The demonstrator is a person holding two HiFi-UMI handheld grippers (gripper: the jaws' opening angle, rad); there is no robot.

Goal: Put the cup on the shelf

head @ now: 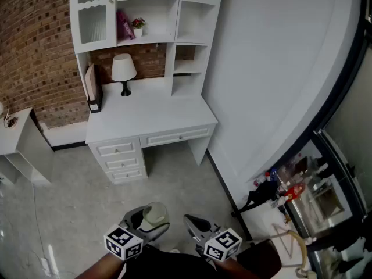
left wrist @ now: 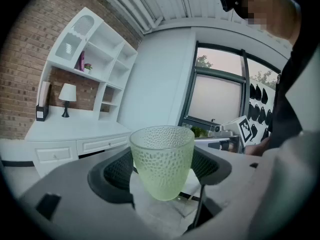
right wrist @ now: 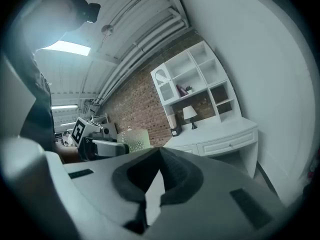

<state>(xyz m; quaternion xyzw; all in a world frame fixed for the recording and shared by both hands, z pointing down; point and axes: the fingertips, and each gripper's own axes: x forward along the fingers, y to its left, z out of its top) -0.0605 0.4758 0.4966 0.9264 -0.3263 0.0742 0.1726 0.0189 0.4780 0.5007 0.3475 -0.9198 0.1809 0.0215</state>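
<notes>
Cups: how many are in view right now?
1: a pale green cup gripped in the left gripper. Others could hide behind the frosted door.

Left gripper [head: 150,220] clamped, right gripper [head: 193,221] closed

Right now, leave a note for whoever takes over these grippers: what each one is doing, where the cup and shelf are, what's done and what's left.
Left gripper: shut on the cup, which sits upright between its jaws.
Right gripper: jaws together, nothing in them.
Shelf: the white unit above the desk, across the floor by the brick wall.
Done: cup picked up.
Left: carry it over, set it in an open compartment, let go.
</notes>
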